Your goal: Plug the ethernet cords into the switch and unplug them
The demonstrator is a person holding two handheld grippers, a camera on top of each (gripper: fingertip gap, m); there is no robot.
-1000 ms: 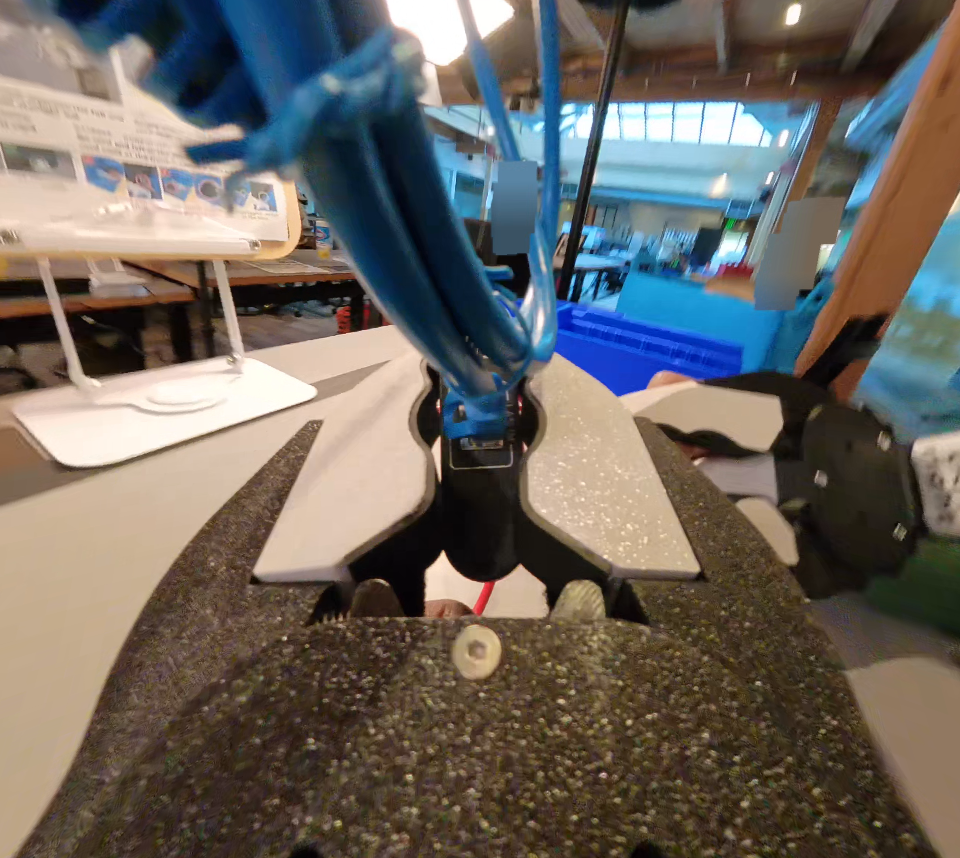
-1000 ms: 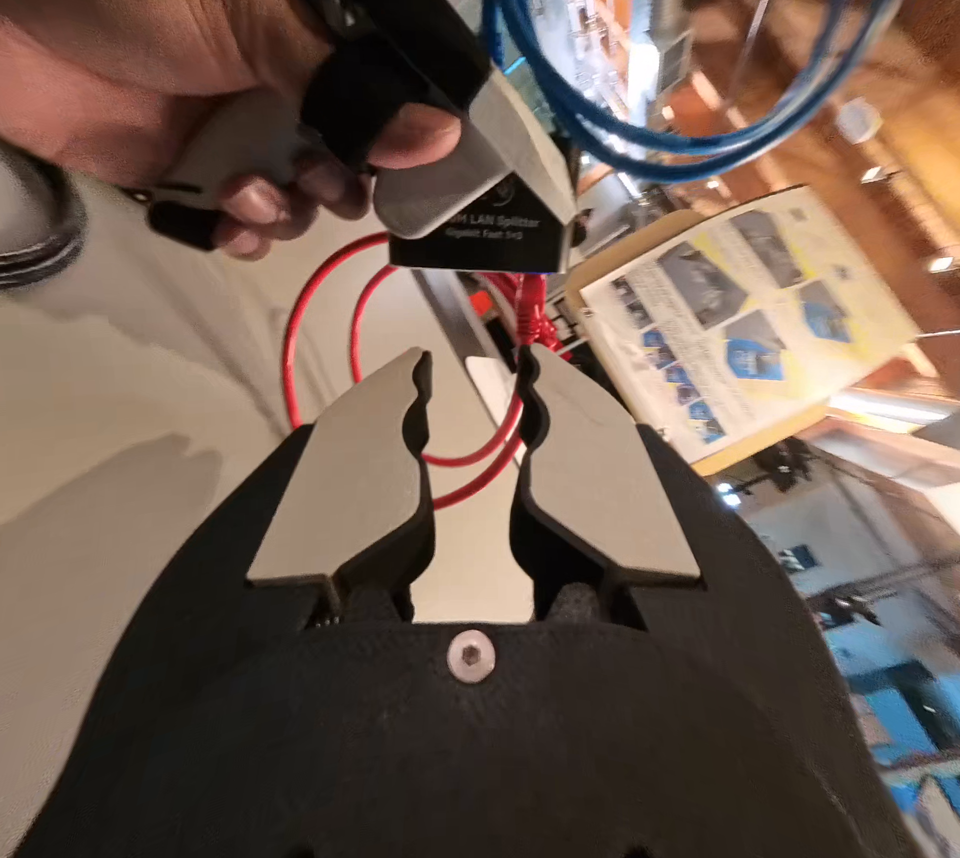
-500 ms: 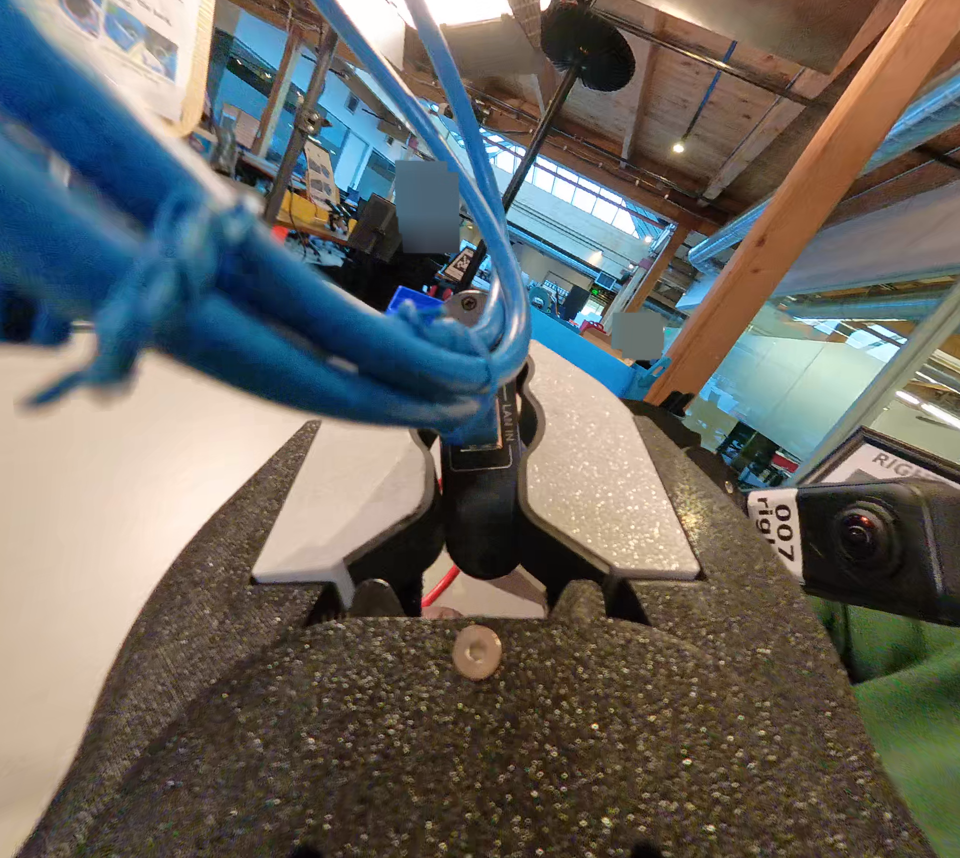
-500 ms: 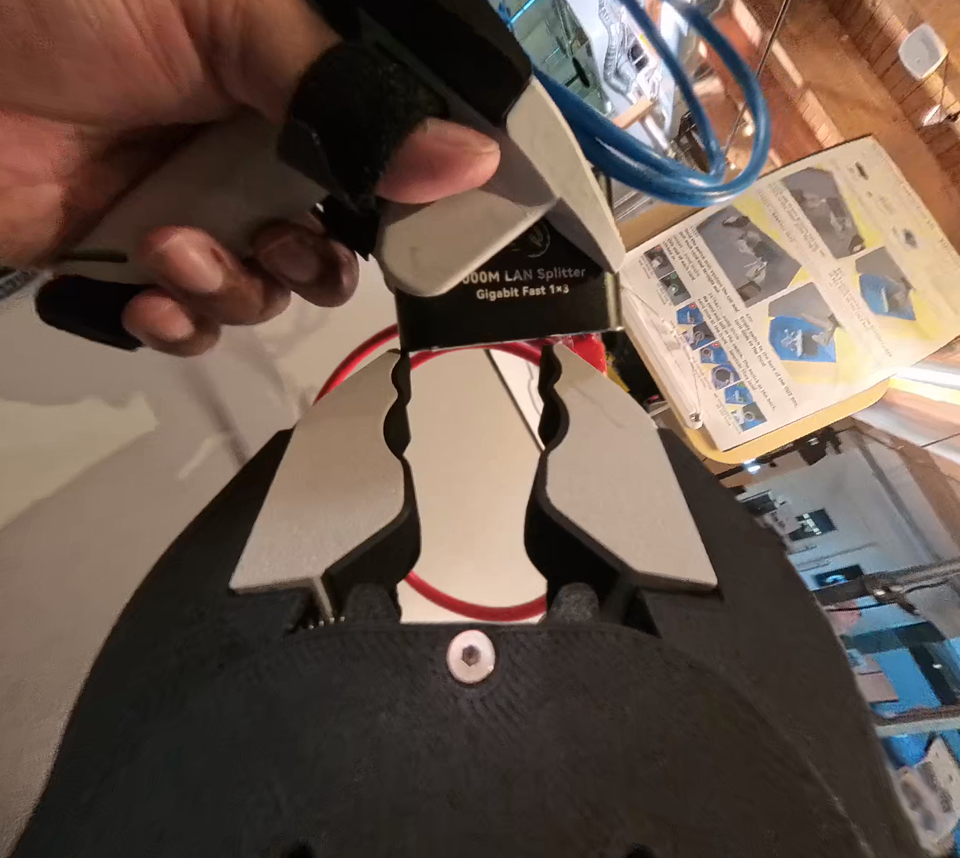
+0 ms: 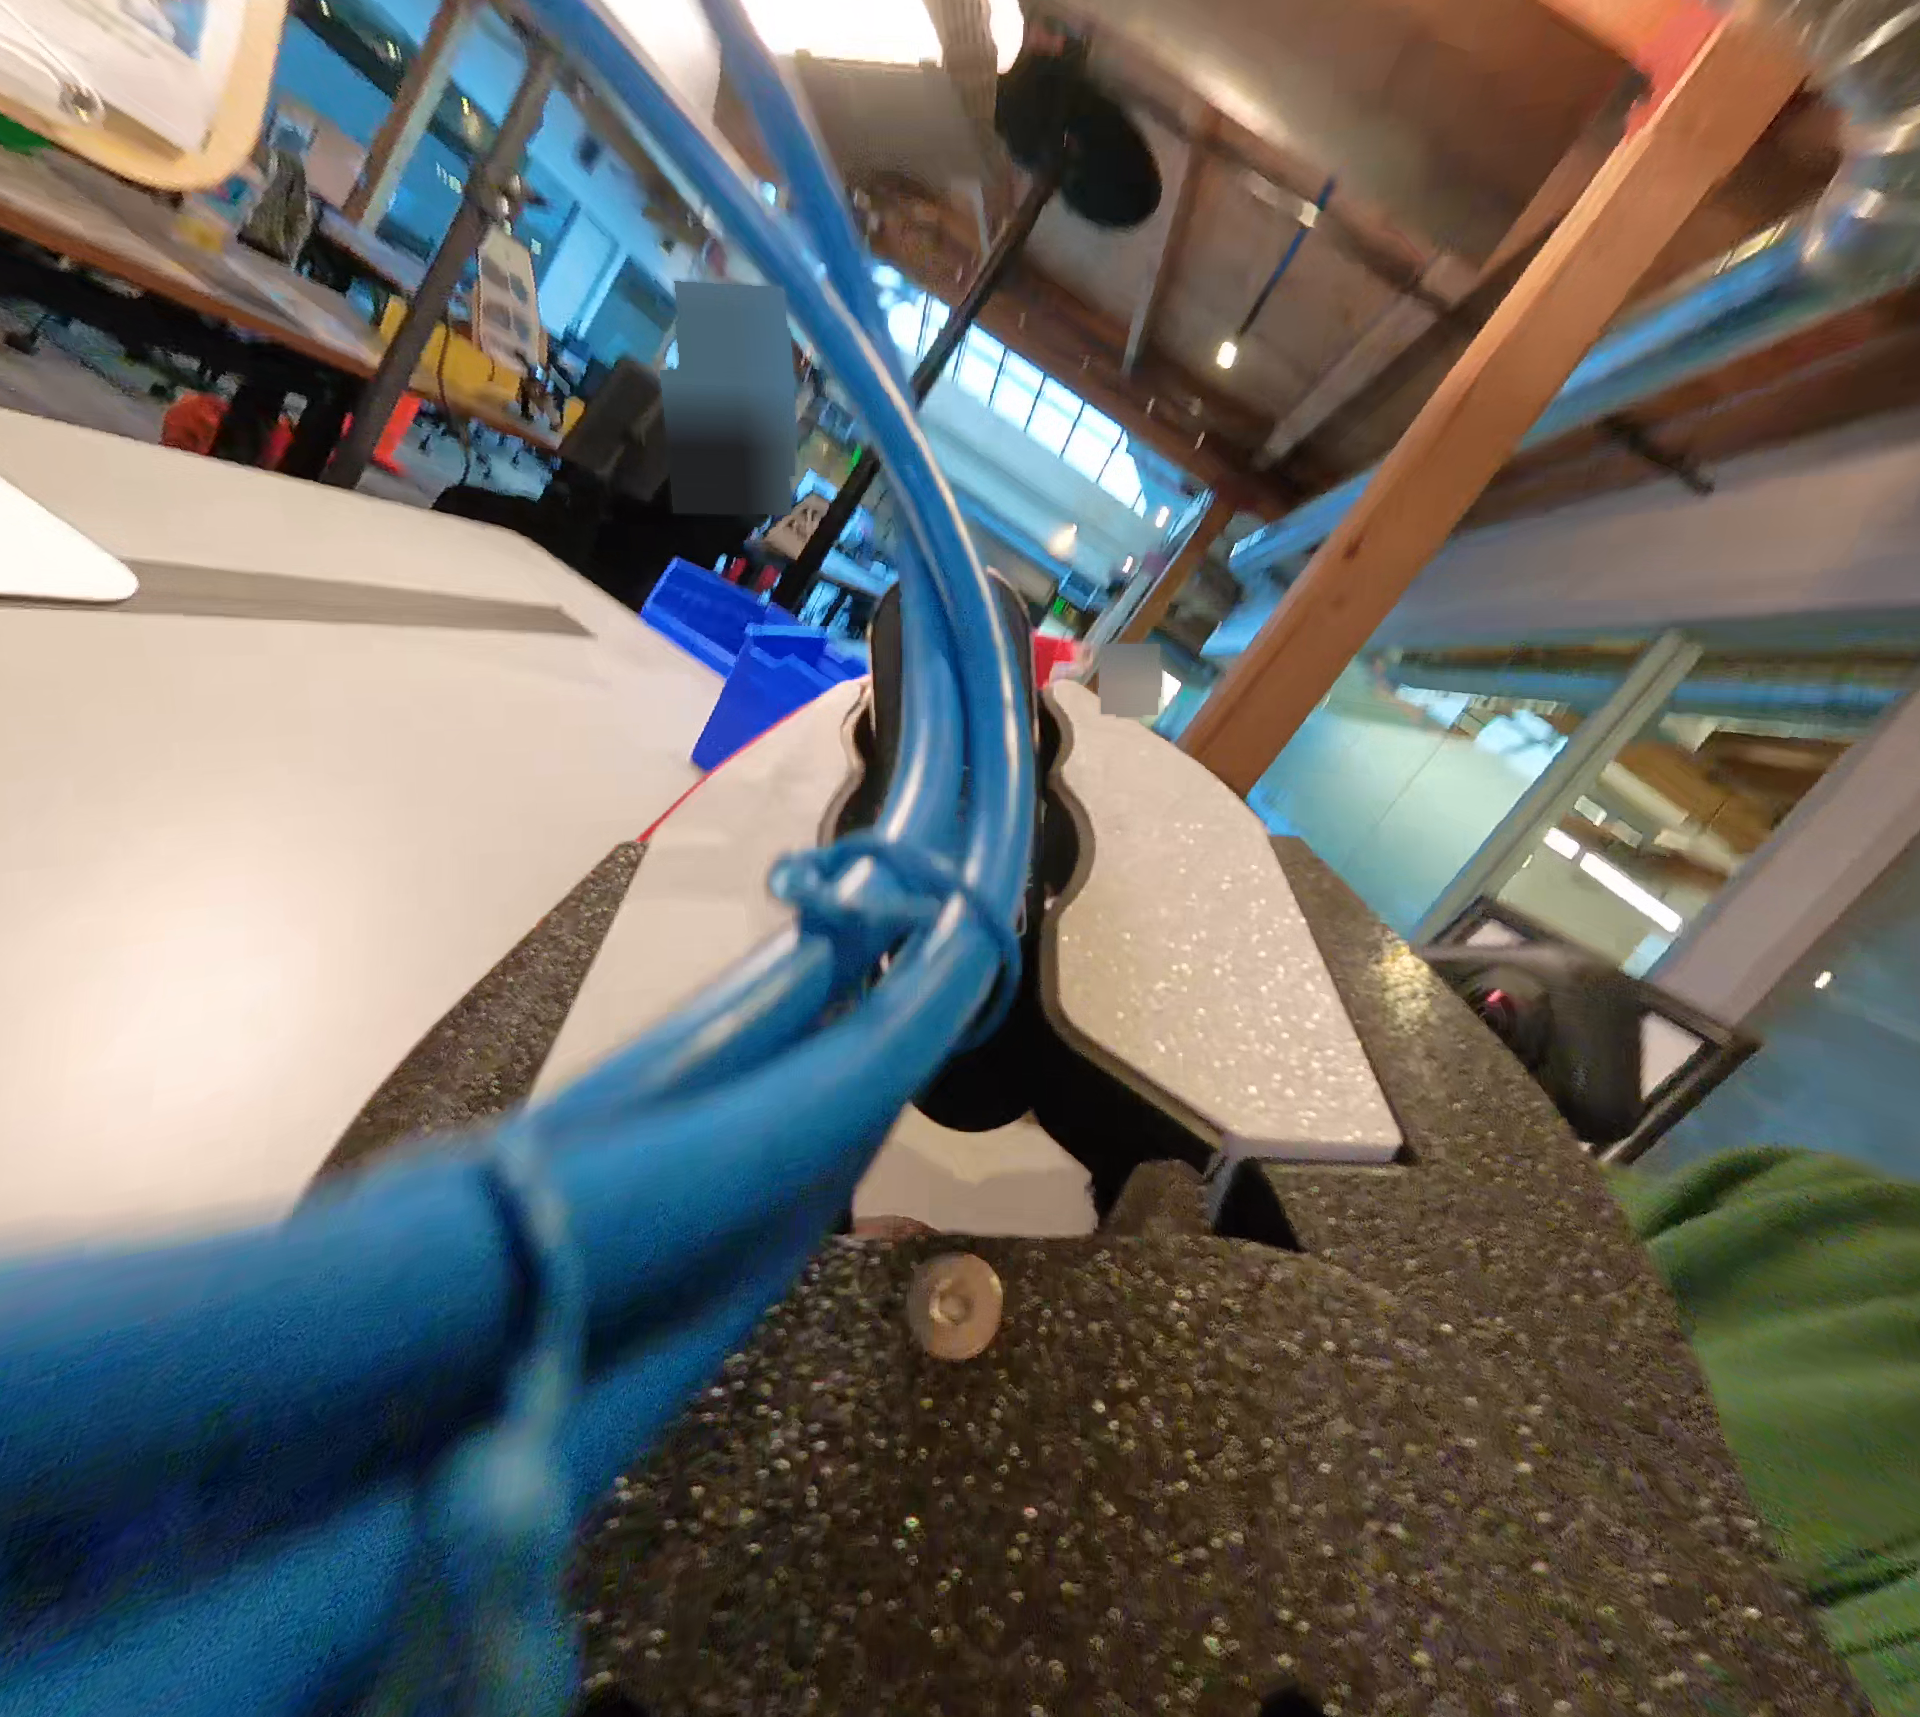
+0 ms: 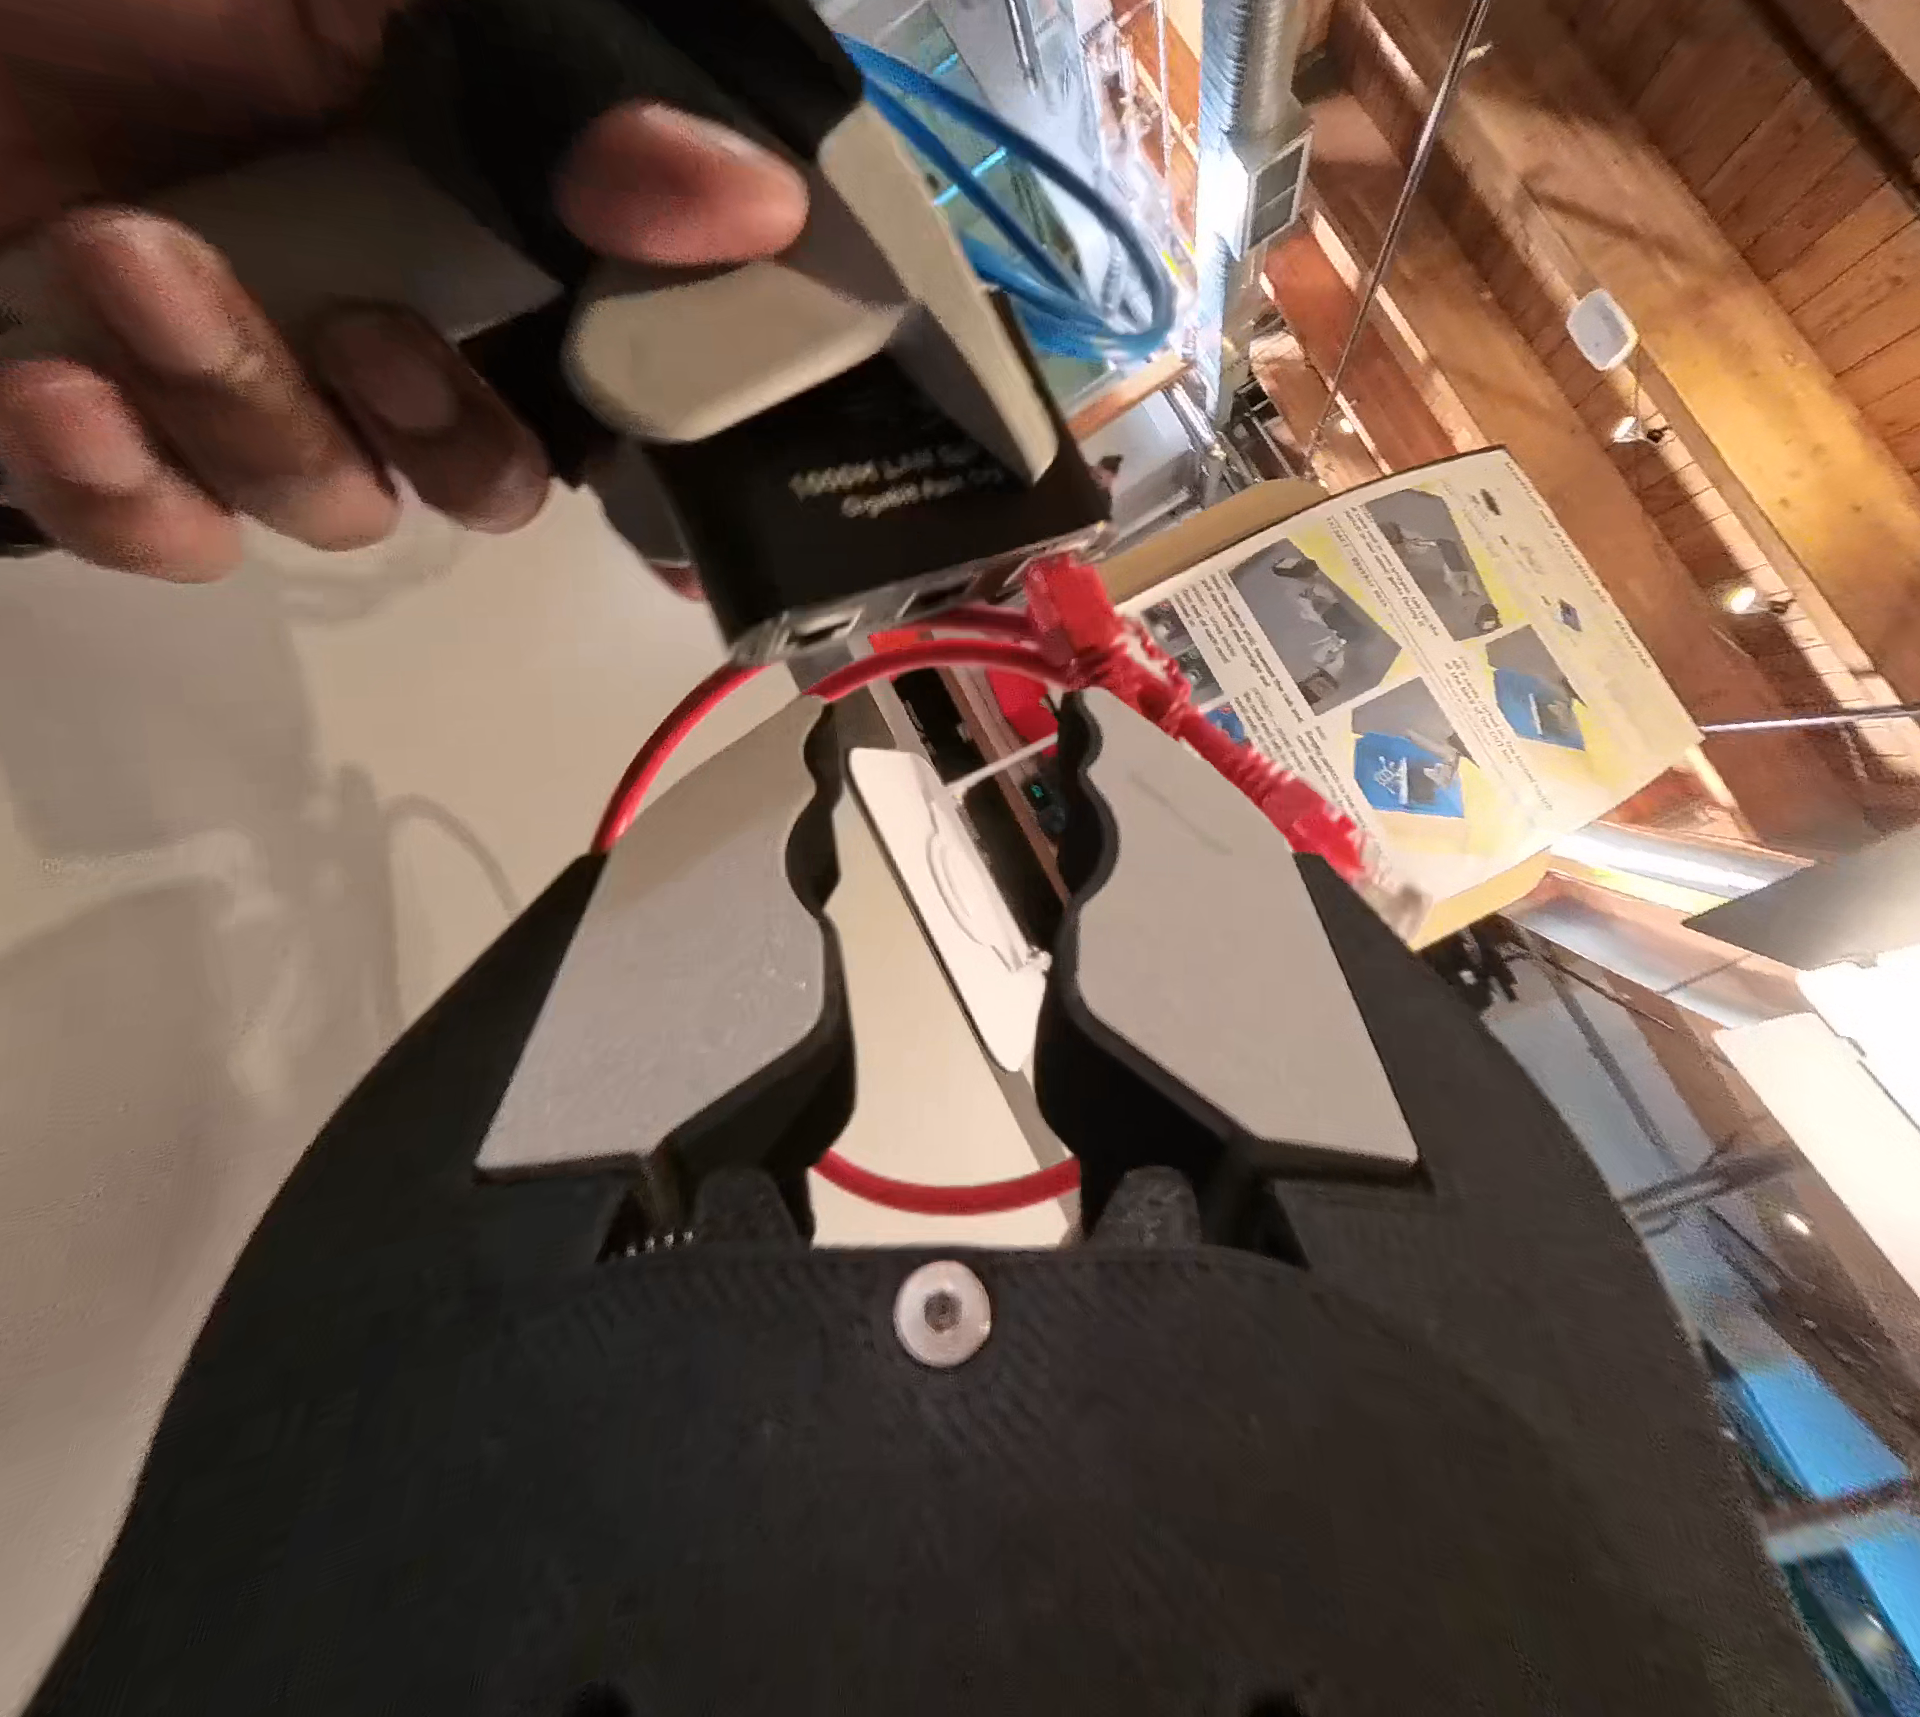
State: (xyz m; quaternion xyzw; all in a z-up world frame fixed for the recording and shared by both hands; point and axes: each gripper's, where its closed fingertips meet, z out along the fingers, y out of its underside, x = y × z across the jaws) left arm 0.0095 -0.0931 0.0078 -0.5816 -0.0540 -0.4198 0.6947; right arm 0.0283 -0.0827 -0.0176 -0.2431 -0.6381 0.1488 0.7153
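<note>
My left gripper (image 5: 956, 711) is shut on the black switch (image 5: 940, 659), seen edge-on between its fingers. A tied blue ethernet cord bundle (image 5: 727, 1096) drapes over the left finger and loops upward. In the right wrist view a hand holds that gripper, and the switch (image 6: 862, 514) turns its port face towards me. A red ethernet cord (image 6: 1049, 607) sits in a right-hand port. Its tied bundle and loose clear plug (image 6: 1340, 836) hang over my right finger. My right gripper (image 6: 945, 732) is open and empty just below the ports, with the red loop behind it.
A grey table (image 5: 260, 784) lies below. An instruction sheet (image 6: 1455, 659) stands on a white base (image 6: 935, 857) beyond the switch. Blue bins (image 5: 748, 659) and a wooden post (image 5: 1455, 441) are farther off. A green sleeve (image 5: 1766, 1304) is at the right. Left and right tips are no more than a few centimetres apart.
The left gripper has tilted with the switch, and the blue bundle has swung down across its view. The switch's port face now shows to the right gripper, which stays open close below it.
</note>
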